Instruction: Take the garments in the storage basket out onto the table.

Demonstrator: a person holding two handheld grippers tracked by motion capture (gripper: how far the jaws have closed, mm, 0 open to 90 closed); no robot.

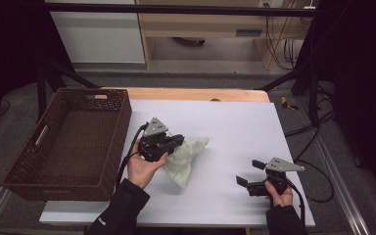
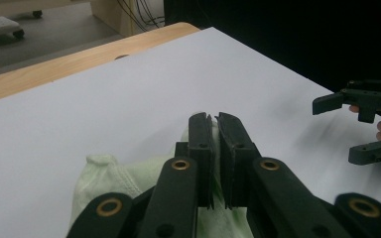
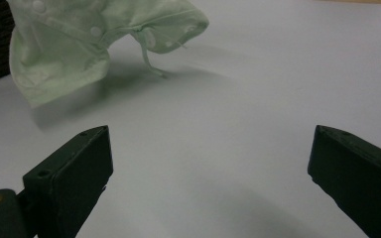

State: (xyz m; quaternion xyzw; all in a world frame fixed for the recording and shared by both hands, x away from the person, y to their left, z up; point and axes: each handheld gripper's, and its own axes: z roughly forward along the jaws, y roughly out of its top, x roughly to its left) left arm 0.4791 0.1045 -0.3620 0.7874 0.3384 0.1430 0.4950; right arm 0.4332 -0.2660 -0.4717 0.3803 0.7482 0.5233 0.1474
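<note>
Fingers [image 2: 230, 163] of the left gripper [image 1: 169, 143] clenched on a fold of the pale green garment [image 1: 183, 157]; cloth partly raised off the white bench [image 1: 235, 127], mid-carry by my reading. Right gripper [image 1: 249, 172] released, idle at 4 o'clock. Basket [image 1: 54, 183] at 9 o'clock. Next likely: swing left over its rim.

The basket [image 1: 68, 142] sits on the left of the counter [image 1: 235, 127], in the high view's left half. Just right of it, near frame centre, the cloth [image 1: 183, 159] lies on the counter under the left hand-held gripper [image 1: 176, 142]. The right hand-held gripper [image 1: 249, 172] hovers at lower right, well apart from the cloth.
</note>
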